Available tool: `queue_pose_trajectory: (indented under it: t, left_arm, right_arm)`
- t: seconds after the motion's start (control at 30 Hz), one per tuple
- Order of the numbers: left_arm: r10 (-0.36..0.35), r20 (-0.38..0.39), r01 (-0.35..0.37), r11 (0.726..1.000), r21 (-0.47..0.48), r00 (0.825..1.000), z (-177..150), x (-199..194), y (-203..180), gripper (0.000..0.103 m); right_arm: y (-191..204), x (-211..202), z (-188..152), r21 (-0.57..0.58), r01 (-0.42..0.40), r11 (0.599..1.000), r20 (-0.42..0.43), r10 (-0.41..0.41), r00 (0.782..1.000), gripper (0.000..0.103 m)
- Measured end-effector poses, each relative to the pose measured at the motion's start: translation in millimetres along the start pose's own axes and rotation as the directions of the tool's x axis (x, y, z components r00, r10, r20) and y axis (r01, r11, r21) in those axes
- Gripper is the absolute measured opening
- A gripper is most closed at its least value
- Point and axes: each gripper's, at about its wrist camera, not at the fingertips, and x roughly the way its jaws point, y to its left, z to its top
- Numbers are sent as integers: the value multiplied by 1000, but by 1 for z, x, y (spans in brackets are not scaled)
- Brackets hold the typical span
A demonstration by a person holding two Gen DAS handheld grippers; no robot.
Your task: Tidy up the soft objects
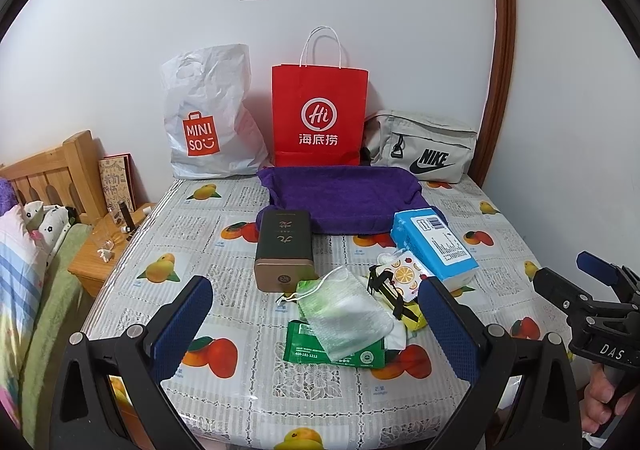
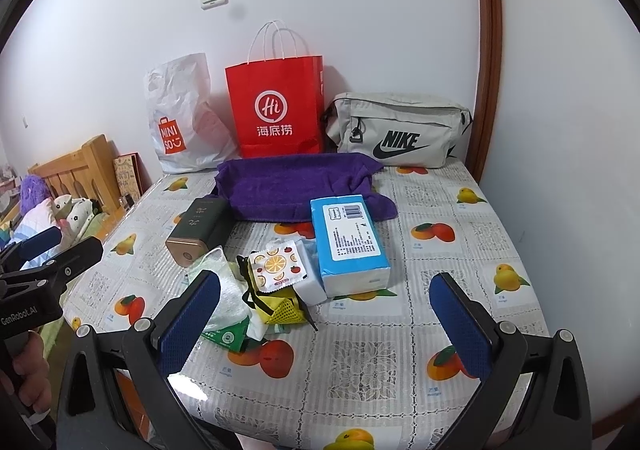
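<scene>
Left wrist view: left claw [image 1: 316, 320] spread wide, nothing held, over a crinkly mesh pouch [image 1: 347, 310] lying on a green wipes pack [image 1: 332, 348] mid-desk [image 1: 280, 390]. Only here: full pouch, bedside nightstand [image 1: 104, 250].

Right wrist view: right claw [image 2: 325, 324] also wide, nothing held. Shows the boxy blue tissue pack [image 2: 352, 246] fully, fuzzy purple towel [image 2: 296, 186] behind it, yellow net bag [image 2: 286, 308], fruit-print sachet [image 2: 276, 264].

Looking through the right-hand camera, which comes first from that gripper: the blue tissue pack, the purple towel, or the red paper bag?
From the right gripper, in the right wrist view:
1. Blue tissue pack, mid-table, just ahead and slightly right of centre.
2. Purple towel, lying behind the pack.
3. Red paper bag, standing against the wall at the back.
</scene>
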Motion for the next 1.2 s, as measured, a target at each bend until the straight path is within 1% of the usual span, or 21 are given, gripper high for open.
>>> queue_pose_trajectory:
  t: [1.2]
  left_arm:
    - [10, 5, -10, 1000, 3, 1000, 6, -8, 4, 103]
  right_arm:
    - [6, -4, -2, 3, -4, 1000, 12, 4, 1000, 103]
